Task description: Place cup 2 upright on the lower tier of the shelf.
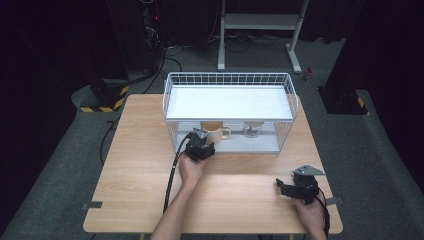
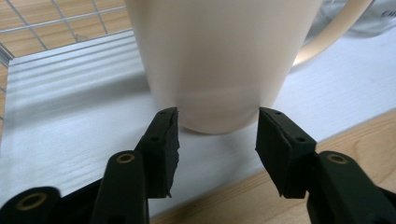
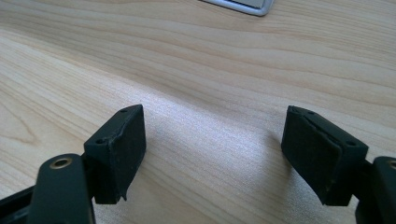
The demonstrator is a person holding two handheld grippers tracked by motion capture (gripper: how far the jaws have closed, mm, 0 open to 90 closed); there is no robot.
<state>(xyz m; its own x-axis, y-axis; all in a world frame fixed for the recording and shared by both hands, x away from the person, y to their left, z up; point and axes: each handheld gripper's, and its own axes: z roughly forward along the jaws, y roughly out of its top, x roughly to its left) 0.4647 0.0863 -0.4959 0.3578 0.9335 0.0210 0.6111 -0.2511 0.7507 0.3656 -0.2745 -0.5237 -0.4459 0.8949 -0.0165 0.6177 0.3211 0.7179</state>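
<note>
Setting: dark room, pale wooden counter (image 1: 150,190), white wire basket (image 1: 230,80) at its far side
Left hand-held gripper (image 2: 217,116): reaching into the basket's open front, jaws flanking the base of the cream mug (image 2: 219,60), pad tips at or just off its wall; firm contact not clear, so not counted as a grip
Right hand-held gripper (image 3: 215,154): jaws wide apart, nothing between them, low over bare counter, well apart from the basket
Mug position: upright on the basket's white lower shelf (image 2: 70,107), handle (image 2: 336,32) turned away to the right in the left gripper view
Neighbour: clear stemmed glass (image 1: 252,129) on the same shelf, apart from the mug
Handling guess: glazed ceramic, stiff, fairly heavy, slippery, chips if knocked on wire
Where to hold: likely higher on the body than the tapering base, pads square on opposite walls, clear of the handle
</note>
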